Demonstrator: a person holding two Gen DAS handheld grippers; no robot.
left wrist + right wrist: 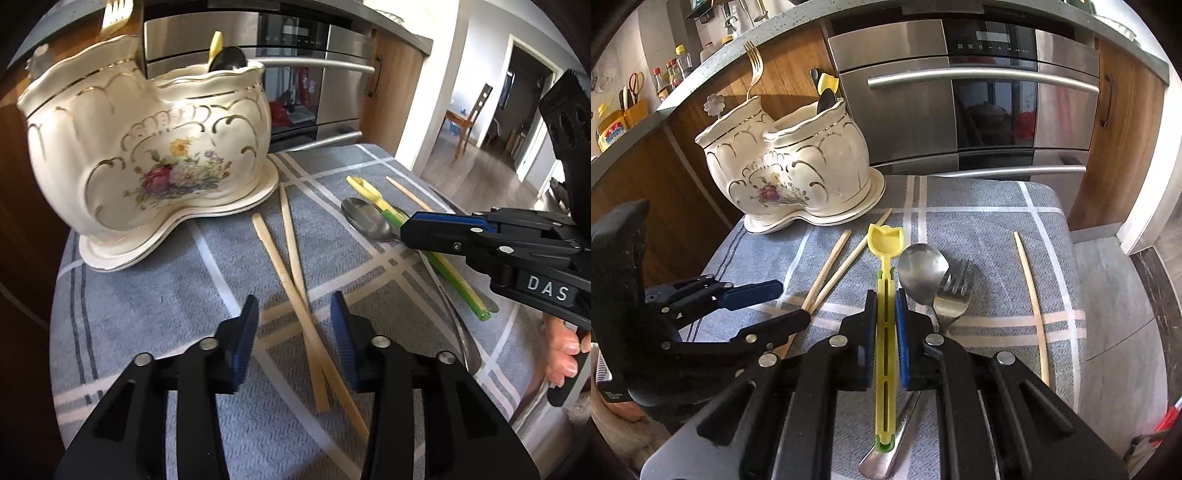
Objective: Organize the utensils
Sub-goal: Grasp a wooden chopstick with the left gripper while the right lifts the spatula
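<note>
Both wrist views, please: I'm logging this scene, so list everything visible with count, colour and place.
Utensil holder: one, cream ceramic with gold trim and flowers, two compartments, far left on the cloth.
Utensils in holder: gold fork in the left compartment; dark utensil and a yellow one in the right.
Crossed chopsticks: two, pale wood, between the left gripper's fingers.
Single chopstick: one, pale wood, right side of cloth.
Yellow scoop: one, yellow-green, gripped.
Spoon: one, steel, beside the scoop.
Fork: one, steel, right of the spoon.
Cloth: one, grey with white stripes.
Oven: steel, behind.
Left gripper: part open, not pressing the chopsticks.
Right gripper: shut on the scoop.
</note>
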